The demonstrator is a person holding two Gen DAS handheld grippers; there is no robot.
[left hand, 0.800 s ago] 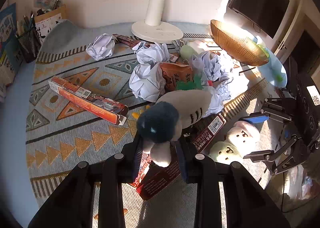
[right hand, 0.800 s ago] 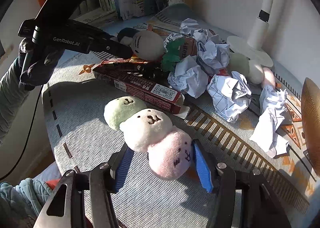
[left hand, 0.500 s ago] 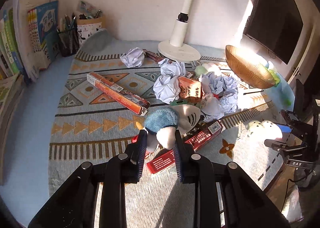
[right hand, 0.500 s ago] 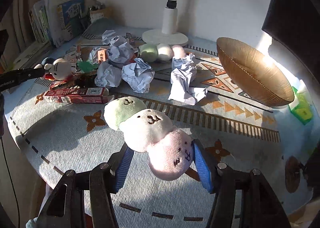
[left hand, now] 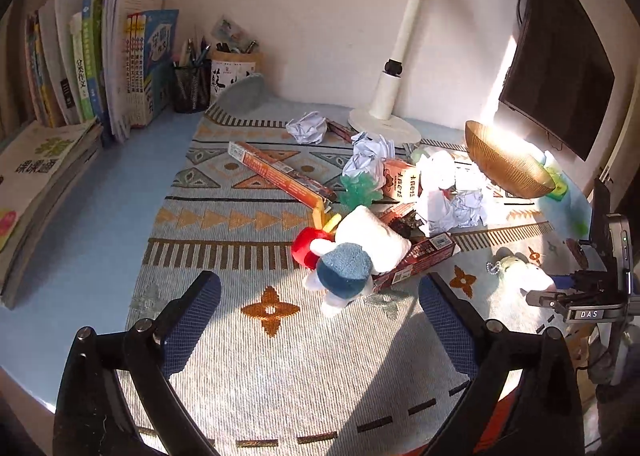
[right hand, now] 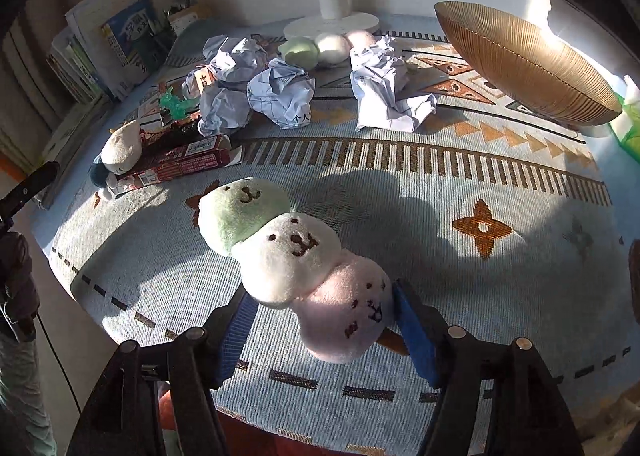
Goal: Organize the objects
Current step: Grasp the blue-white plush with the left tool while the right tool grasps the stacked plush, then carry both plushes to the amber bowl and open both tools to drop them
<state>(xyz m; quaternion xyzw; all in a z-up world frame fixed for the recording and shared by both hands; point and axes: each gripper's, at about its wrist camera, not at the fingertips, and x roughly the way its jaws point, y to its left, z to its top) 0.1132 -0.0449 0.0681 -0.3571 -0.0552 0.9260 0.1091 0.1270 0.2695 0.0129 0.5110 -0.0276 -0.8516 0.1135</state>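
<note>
My left gripper (left hand: pixel 320 320) is open and empty, held above the patterned mat. The blue-capped white plush (left hand: pixel 356 256) lies on the mat just beyond it, against a dark red box (left hand: pixel 416 260); it also shows in the right wrist view (right hand: pixel 118 156). My right gripper (right hand: pixel 320 332) is shut on the pink end of a three-ball plush (right hand: pixel 288 252) of green, white and pink, held above the mat. That plush and gripper show at the right edge of the left wrist view (left hand: pixel 524 276). A wooden bowl (right hand: pixel 520 68) stands at the back right.
Crumpled paper balls (right hand: pixel 280 92), a green toy (left hand: pixel 358 192), an orange carton (left hand: pixel 400 180) and a long orange box (left hand: pixel 280 172) clutter the mat's middle. A second three-ball plush (right hand: pixel 328 46) lies by the lamp base (left hand: pixel 384 124). Books (left hand: pixel 92 64) and pen holders (left hand: pixel 192 84) stand at the left.
My left gripper has opened and let go of the blue-capped plush, which now lies on the mat, and has pulled back. My right gripper has lifted the three-ball plush higher.
</note>
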